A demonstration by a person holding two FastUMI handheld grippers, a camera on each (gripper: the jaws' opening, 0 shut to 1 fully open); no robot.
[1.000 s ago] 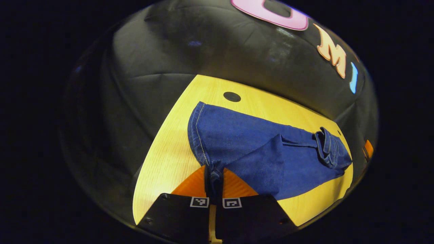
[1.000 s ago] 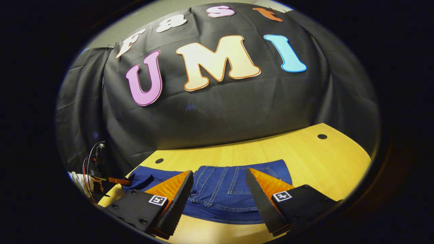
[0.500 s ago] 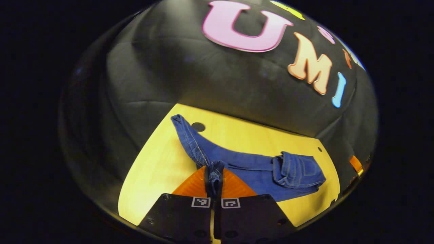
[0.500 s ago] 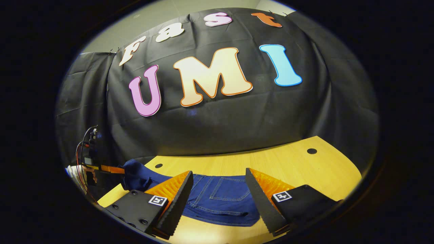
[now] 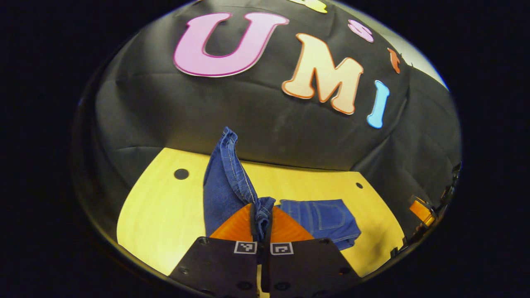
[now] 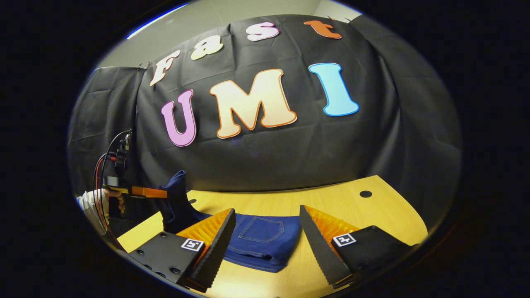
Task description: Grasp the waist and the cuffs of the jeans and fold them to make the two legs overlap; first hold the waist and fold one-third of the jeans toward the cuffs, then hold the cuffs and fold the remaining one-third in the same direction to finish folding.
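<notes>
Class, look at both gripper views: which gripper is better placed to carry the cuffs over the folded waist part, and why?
Left. The left gripper is shut on the cuffs, lifted off the table. The right gripper is open, hovering above the folded waist part.

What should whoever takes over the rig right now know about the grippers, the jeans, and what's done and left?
Left gripper: shut on the cuff end of the jeans, lifted off the wooden table.
Right gripper: open, holding nothing, hovering low over the folded waist section, not touching it.
Done: the legs overlap; the waist third, back pocket up, lies folded flat on the table.
Left: carry the cuffs across onto the folded waist part, lay them down, release.
</notes>
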